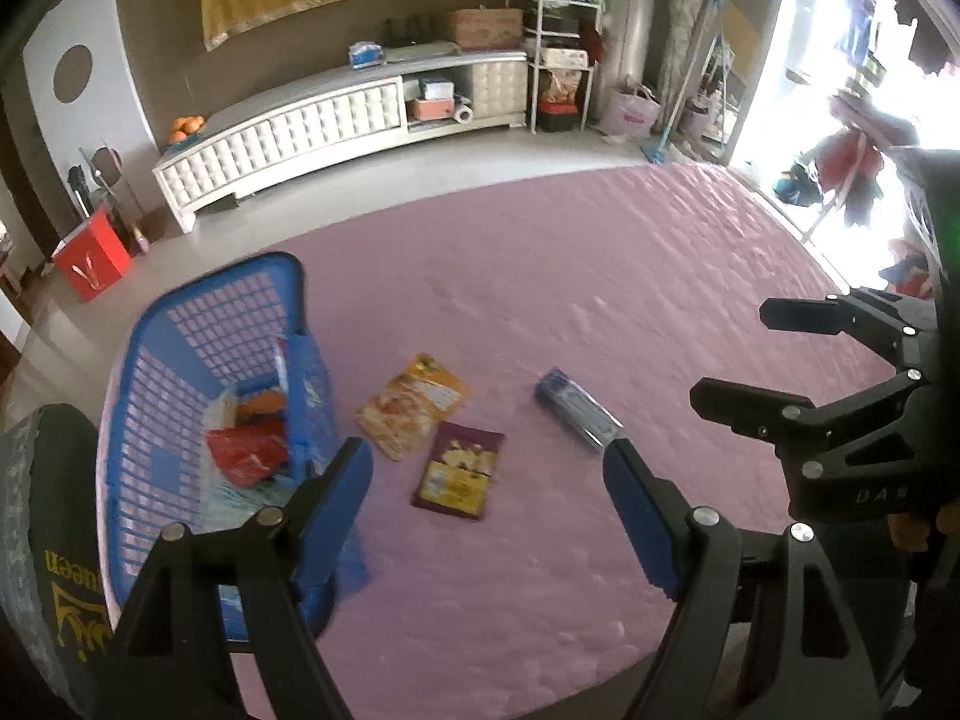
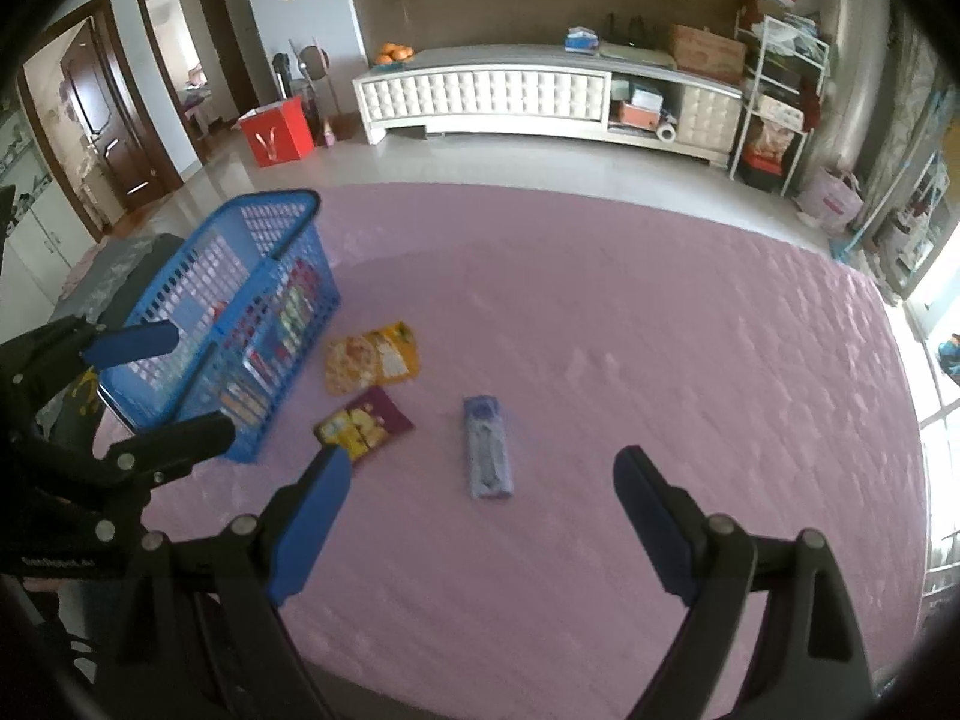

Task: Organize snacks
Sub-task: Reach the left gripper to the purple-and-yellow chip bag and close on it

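Jaws of right gripper (image 2: 483,516) and left gripper (image 1: 489,507) gape, empty. Blue-purple snack packet (image 2: 488,447), long axis near-to-far, lies flat on pink bed (image 2: 660,330); maroon packet (image 2: 363,425), orange packet (image 2: 371,357), blue basket (image 2: 222,312) leftward.

Colours here: the quilted bed cover (image 2: 600,312) is pale pinkish-purple all over. Left of the left gripper's blue-padded fingers (image 1: 336,498) sits a bright blue lattice basket (image 1: 198,324) with a red packet (image 1: 246,453) showing inside. Between those fingers lie an orange-yellow snack pouch (image 1: 414,405) with a food photo and a dark maroon pouch (image 1: 459,471) with yellow print. Between the right gripper's fingers (image 2: 312,516), also blue on black, a blue-purple wrapped pack (image 2: 487,447).
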`<move>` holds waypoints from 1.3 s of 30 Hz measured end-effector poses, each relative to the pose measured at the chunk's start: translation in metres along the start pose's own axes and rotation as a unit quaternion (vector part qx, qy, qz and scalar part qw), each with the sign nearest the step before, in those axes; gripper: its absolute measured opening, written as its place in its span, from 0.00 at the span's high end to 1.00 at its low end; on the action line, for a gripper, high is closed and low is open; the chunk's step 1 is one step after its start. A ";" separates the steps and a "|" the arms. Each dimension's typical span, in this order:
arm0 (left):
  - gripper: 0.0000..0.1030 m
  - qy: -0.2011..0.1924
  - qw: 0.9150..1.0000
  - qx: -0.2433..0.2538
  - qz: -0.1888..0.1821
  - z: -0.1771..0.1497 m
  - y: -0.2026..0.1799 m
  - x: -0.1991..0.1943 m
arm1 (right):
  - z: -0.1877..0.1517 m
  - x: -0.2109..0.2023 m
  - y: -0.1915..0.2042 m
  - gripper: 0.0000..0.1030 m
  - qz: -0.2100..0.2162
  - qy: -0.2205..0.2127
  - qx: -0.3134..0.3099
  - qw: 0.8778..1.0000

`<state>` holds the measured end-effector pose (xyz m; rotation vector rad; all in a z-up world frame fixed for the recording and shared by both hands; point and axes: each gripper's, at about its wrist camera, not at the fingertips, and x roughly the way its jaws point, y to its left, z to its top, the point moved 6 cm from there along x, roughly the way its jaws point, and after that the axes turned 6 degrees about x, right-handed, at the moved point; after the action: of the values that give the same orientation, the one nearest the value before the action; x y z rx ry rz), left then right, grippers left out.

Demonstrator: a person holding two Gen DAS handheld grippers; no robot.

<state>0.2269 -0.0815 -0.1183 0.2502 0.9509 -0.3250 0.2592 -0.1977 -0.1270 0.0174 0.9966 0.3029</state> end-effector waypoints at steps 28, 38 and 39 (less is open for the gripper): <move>0.47 0.091 0.994 0.056 0.020 -0.034 -0.013 0.137 | -0.047 0.101 -0.030 0.11 -0.013 0.086 0.008 0.996; 0.48 0.118 0.992 0.032 0.010 -0.039 0.016 0.172 | -0.038 0.119 -0.027 0.11 -0.011 0.093 0.000 0.996; 0.48 0.119 0.992 0.034 0.011 -0.040 0.017 0.174 | -0.038 0.121 -0.027 0.11 -0.012 0.094 0.001 0.996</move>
<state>0.2969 -0.0803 -0.2830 0.3683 1.1717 -0.3116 0.2952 -0.1971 -0.2513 -0.0219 1.1826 0.2862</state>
